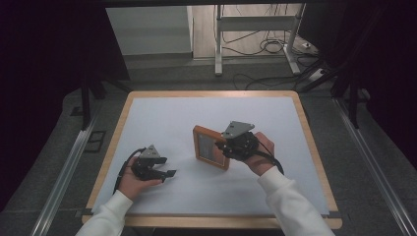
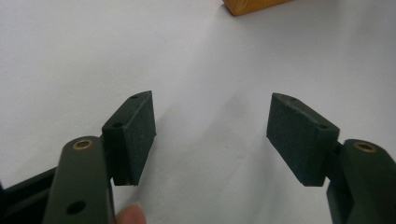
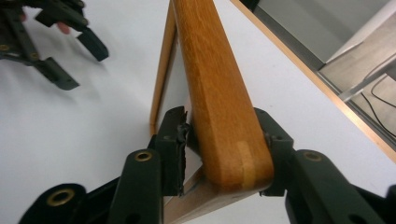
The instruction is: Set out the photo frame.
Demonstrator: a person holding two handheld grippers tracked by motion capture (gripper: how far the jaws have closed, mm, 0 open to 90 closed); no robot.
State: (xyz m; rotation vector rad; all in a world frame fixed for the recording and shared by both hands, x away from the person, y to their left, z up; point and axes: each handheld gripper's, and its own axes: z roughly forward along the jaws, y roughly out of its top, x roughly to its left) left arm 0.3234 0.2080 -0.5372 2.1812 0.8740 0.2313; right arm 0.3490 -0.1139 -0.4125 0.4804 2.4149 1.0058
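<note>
High view looks down on a table (image 1: 314, 162) with a light wooden rim, its top covered by a pale, matt white sheet (image 1: 162, 123) that is plain and unmarked. A wooden picture frame (image 1: 211, 147) stands tilted on that sheet a little right of the middle, its glazed face turned toward the left. The right gripper (image 1: 222, 146) grips the frame at its right edge; in the right gripper view one pad (image 3: 177, 149) presses the inner side of the thick wooden bar and the other sits against its outer side, near a corner joint. The left gripper (image 1: 164, 169) rests low over the sheet near the front left, well apart from the frame, its jaws spread wide with bare white surface between them in the left gripper view. Beyond the table lies a grey floor (image 1: 196, 73) with metal rails (image 1: 64, 172) at both sides, a pale metal stand (image 1: 219, 44), loose black cables (image 1: 265, 46), and dark curtains (image 1: 39, 73) left and right.
</note>
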